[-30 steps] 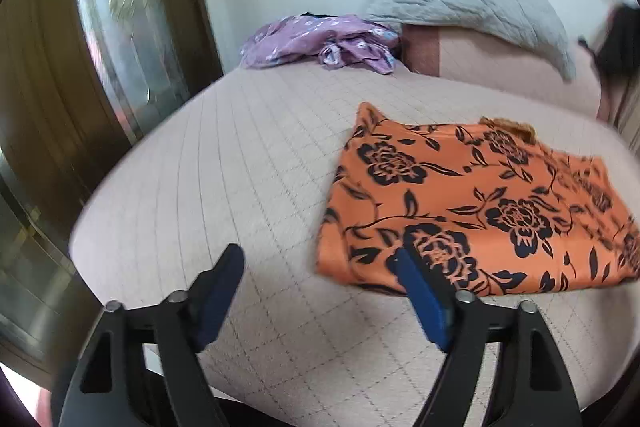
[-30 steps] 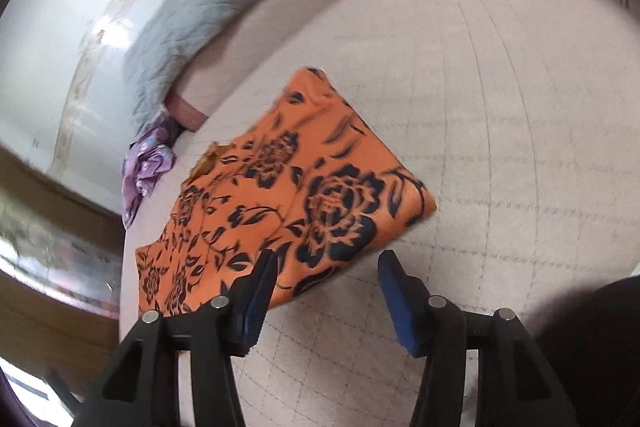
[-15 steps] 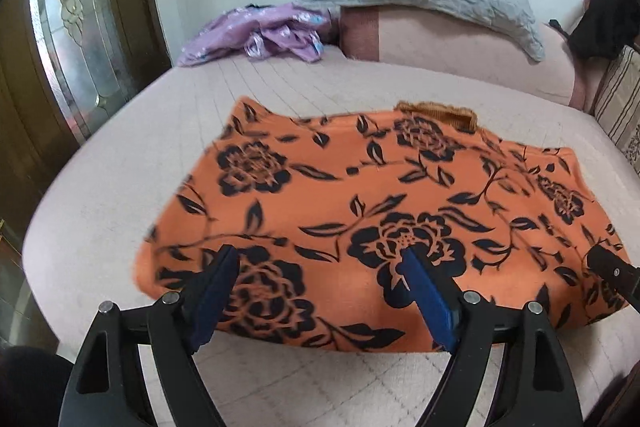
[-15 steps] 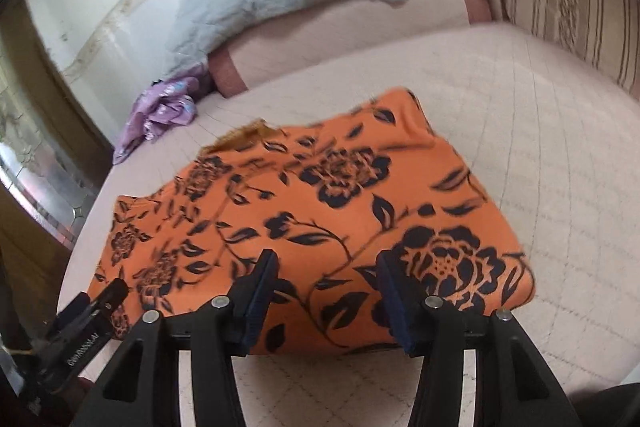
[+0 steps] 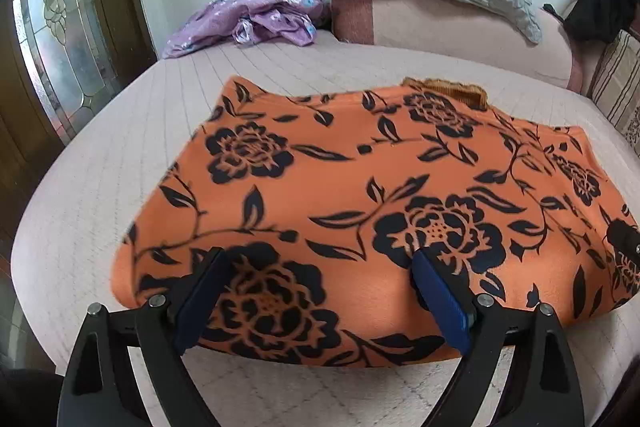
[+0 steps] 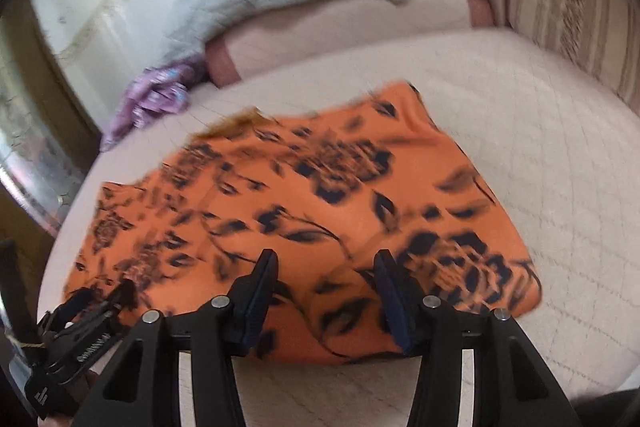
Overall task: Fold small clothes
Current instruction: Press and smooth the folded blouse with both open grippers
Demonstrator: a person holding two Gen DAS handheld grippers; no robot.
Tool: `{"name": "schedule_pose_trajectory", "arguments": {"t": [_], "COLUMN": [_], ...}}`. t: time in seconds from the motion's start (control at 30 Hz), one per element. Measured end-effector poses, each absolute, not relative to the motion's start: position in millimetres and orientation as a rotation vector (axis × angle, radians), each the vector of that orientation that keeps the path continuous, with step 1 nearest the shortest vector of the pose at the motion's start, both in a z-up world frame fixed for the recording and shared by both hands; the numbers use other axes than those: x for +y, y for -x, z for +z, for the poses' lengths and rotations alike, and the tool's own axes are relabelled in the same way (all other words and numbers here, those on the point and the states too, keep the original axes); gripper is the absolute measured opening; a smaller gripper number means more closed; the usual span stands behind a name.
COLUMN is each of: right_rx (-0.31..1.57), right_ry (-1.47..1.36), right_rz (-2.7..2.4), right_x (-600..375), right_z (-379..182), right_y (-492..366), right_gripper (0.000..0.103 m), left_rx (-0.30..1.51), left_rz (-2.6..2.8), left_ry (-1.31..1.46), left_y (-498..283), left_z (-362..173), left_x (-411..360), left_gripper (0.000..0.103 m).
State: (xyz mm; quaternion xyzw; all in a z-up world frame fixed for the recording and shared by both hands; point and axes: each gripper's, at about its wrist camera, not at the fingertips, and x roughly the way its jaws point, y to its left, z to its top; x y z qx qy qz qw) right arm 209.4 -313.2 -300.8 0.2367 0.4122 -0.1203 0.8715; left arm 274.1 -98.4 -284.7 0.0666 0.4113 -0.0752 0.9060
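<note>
Both grippers, left gripper [image 5: 316, 297] and right gripper [image 6: 326, 295], hover fingers apart over the orange floral garment [image 5: 360, 195] (spread flat on the bed [image 5: 120, 155]); gripping the near hem evenly should fold it straight.

garment [image 5: 360, 187]: soft matt cloth | bed cover [image 5: 100, 187]: quilted matt fabric

Since 1.0 s ago both grippers closed in on the orange floral garment [image 5: 360, 195]: left gripper [image 5: 320, 291], jaws wide apart, now over its near hem instead of bare quilted bed [image 5: 100, 163]; right gripper [image 6: 326, 291] likewise, view blurred.
</note>
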Motion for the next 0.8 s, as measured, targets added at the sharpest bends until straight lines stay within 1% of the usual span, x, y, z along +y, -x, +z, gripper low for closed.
{"name": "schedule_pose_trajectory", "arguments": {"t": [0.1, 0.23, 0.33, 0.43, 0.5, 0.63, 0.8], "right_rx": [0.829, 0.89, 0.937, 0.931, 0.93, 0.89, 0.837], "right_ry": [-0.47, -0.455, -0.404, -0.379, -0.391, -0.447, -0.413], "right_rz": [-0.187, -0.131, -0.152, -0.159, -0.156, -0.157, -0.148], "right_x": [-298, -280, -271, -268, -271, -276, -272], "right_z": [-294, -307, -319, -319, -318, -310, -299], "right_y": [-214, -225, -231, -229, -226, -219, -217], "right_gripper": [0.053, 0.053, 0.055, 0.055, 0.055, 0.054, 0.054], "left_rx": [0.832, 0.799, 0.833, 0.893, 0.846, 0.846, 0.848], "left_rz": [-0.138, -0.107, -0.078, -0.088, -0.098, -0.099, -0.101], "left_ry": [-0.14, -0.164, -0.167, -0.183, -0.197, -0.207, -0.213], "left_y": [-274, -273, -281, -292, -288, -287, -285], "left_z": [-275, -268, -278, -300, -301, -300, -297], "left_x": [-91, -81, -71, -66, -66, -66, -66], "left_gripper": [0.093, 0.093, 0.093, 0.094, 0.094, 0.094, 0.094]}}
